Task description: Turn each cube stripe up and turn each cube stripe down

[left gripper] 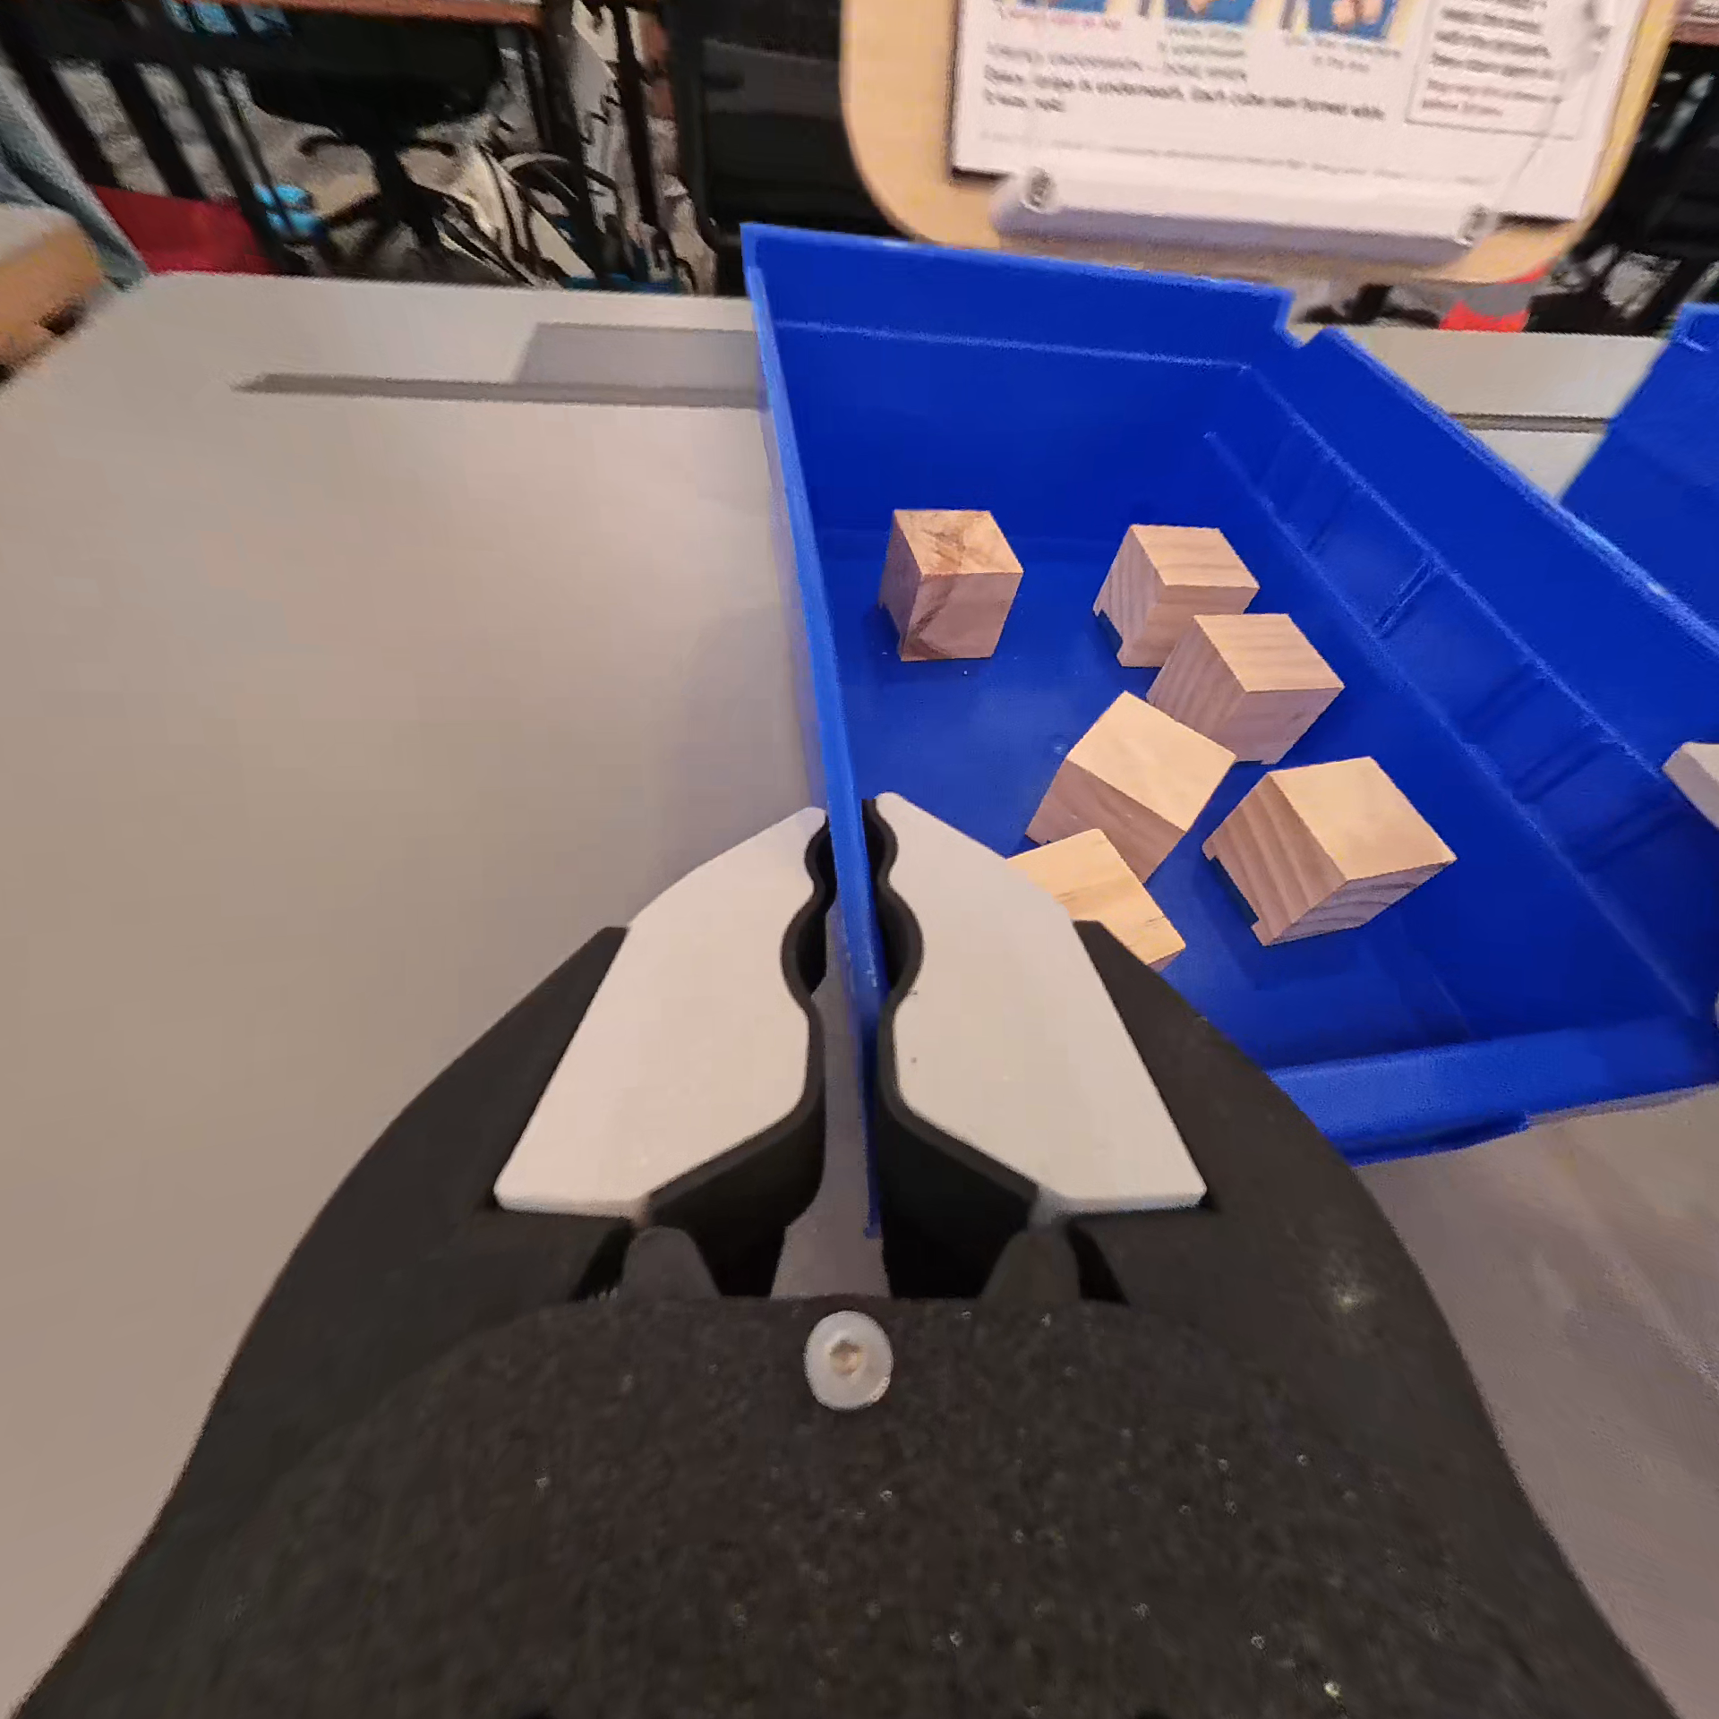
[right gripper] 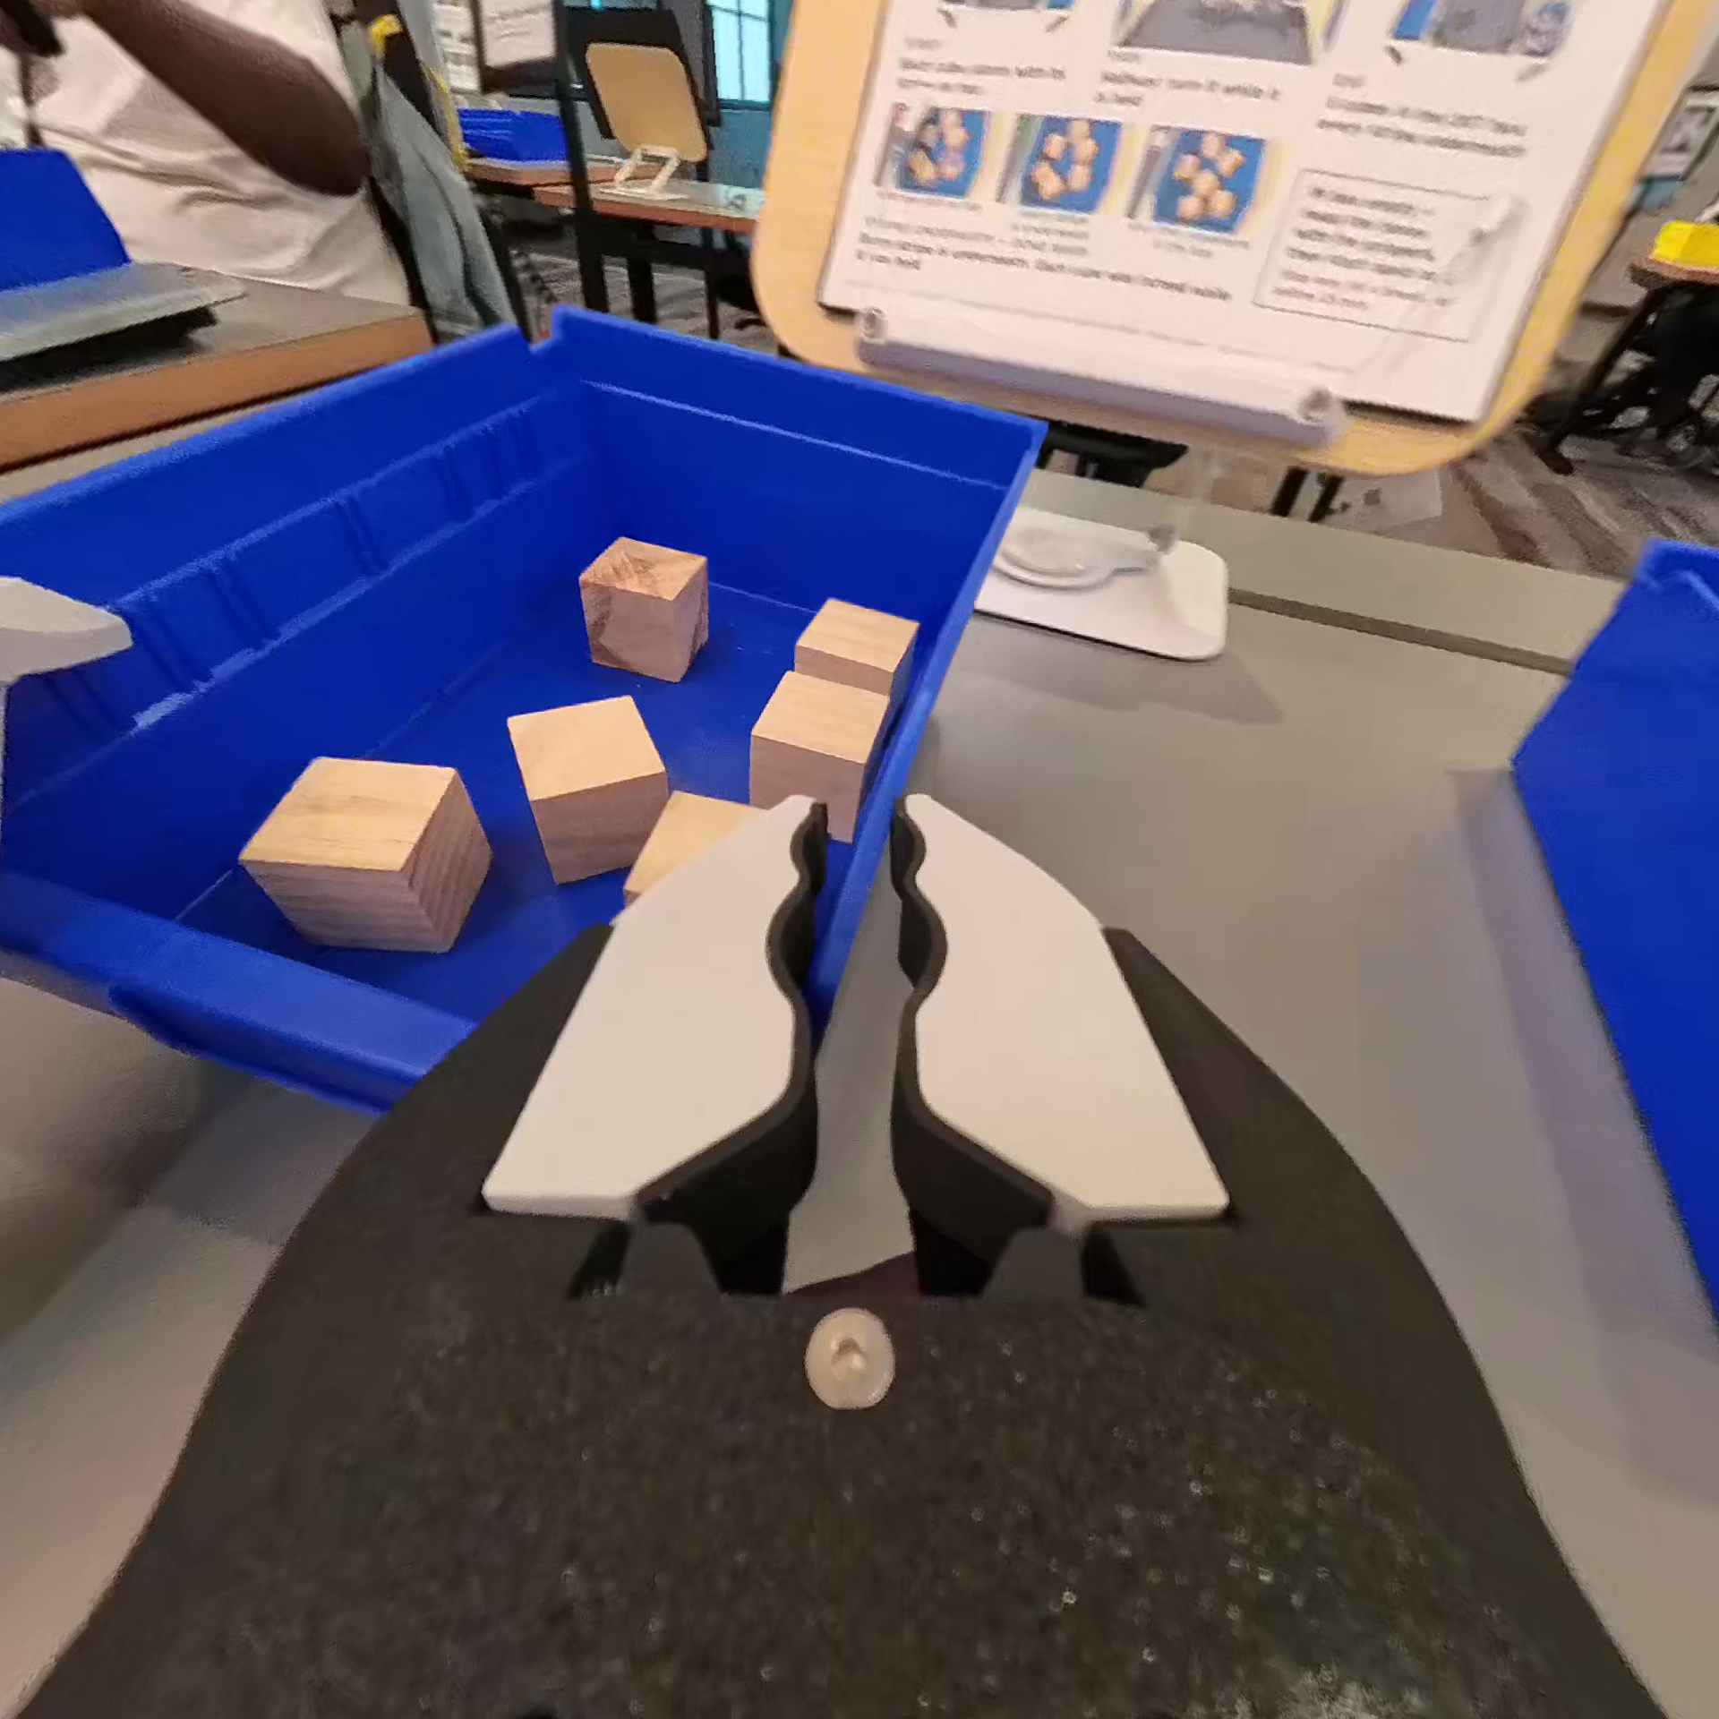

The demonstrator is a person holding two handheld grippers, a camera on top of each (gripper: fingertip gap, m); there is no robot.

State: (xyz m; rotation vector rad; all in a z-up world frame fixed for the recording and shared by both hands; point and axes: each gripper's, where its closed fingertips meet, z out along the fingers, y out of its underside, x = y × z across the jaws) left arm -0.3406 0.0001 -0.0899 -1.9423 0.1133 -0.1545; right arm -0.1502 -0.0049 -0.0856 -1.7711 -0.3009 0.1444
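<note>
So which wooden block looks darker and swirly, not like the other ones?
The lone cube at the far end of the blue bin, standing apart from the rest. Its faces show dark brown streaks and knots; the other five are pale with fine straight grain.

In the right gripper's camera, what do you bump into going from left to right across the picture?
Other gripper's tip → big near cube → middle cube → blue bin's right wall → white stand base → second blue bin.
</note>
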